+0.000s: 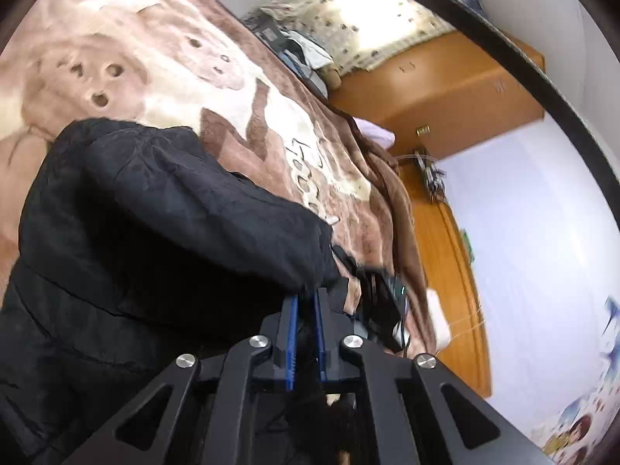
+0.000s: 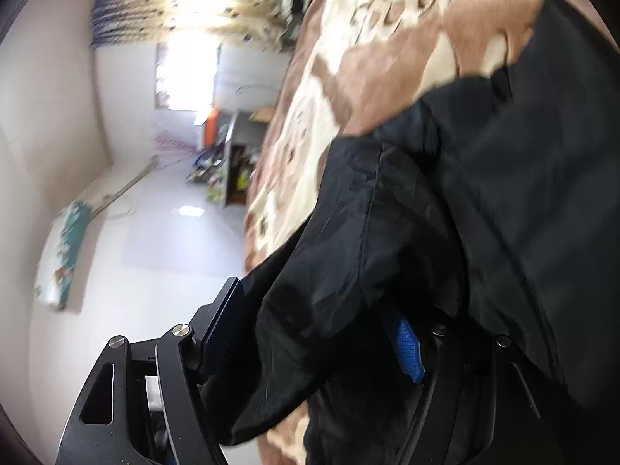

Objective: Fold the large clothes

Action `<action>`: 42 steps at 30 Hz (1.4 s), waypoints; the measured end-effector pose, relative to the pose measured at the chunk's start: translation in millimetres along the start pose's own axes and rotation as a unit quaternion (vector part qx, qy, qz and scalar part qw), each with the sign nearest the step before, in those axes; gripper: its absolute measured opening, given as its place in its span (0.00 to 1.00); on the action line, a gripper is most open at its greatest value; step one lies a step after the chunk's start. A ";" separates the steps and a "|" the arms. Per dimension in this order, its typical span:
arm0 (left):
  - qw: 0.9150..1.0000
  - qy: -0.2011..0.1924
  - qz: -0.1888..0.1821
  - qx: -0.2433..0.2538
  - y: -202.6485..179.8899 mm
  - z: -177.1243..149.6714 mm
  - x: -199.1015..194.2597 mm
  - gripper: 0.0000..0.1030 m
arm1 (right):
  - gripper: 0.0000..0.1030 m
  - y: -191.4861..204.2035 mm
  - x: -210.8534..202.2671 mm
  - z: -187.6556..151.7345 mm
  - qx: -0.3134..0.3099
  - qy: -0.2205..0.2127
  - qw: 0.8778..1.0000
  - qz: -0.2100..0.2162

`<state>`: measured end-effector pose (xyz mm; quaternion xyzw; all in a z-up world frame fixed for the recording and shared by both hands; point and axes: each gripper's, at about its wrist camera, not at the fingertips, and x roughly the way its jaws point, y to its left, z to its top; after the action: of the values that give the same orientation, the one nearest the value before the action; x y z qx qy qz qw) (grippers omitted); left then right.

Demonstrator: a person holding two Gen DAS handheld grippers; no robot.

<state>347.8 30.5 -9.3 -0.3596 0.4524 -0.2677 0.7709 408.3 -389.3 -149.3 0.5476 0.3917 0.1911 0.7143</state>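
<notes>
Now both grippers — left gripper (image 1: 306, 294), right gripper (image 2: 321, 310) — have fingers clamped on the black jacket (image 1: 155, 213) near the blanket (image 1: 162, 50) edge.

The big jacket (image 1: 155, 232) is all black, and it lies on a blanket (image 1: 162, 62) that is brown and cream with pale bear faces and brown letters on it. The left gripper (image 1: 306, 298) is black with blue pads (image 1: 291, 341) and shiny silver bolts, and the right gripper (image 2: 321, 310) is black too, with one blue pad (image 2: 407, 348) peeking out of the black cloth. Far off, the curtain (image 1: 348, 19) is cream with little dark spots, the cupboard (image 1: 445, 89) is orange-brown wood, the floor (image 2: 174, 240) is white, and the broom (image 2: 73, 217) at the left has a teal head.
</notes>
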 end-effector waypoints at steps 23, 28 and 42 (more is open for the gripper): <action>0.991 -0.010 0.132 -0.016 49.6 3.3 32.7 0.33 | 0.06 16.2 -28.3 -61.3 -0.199 -0.022 0.956 -0.213; 0.977 0.029 0.191 0.092 31.0 24.7 54.6 0.55 | 0.36 55.2 -33.9 -81.4 -0.321 -0.034 0.895 -0.309; 0.902 0.066 0.339 0.259 38.3 21.6 125.1 0.56 | 0.46 68.4 60.6 -108.3 -0.458 0.057 0.840 -0.285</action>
<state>426.3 -32.3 -95.8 0.0467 0.5114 -0.1211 0.8495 373.3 -255.9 -116.8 0.0107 0.4384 0.1677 0.8830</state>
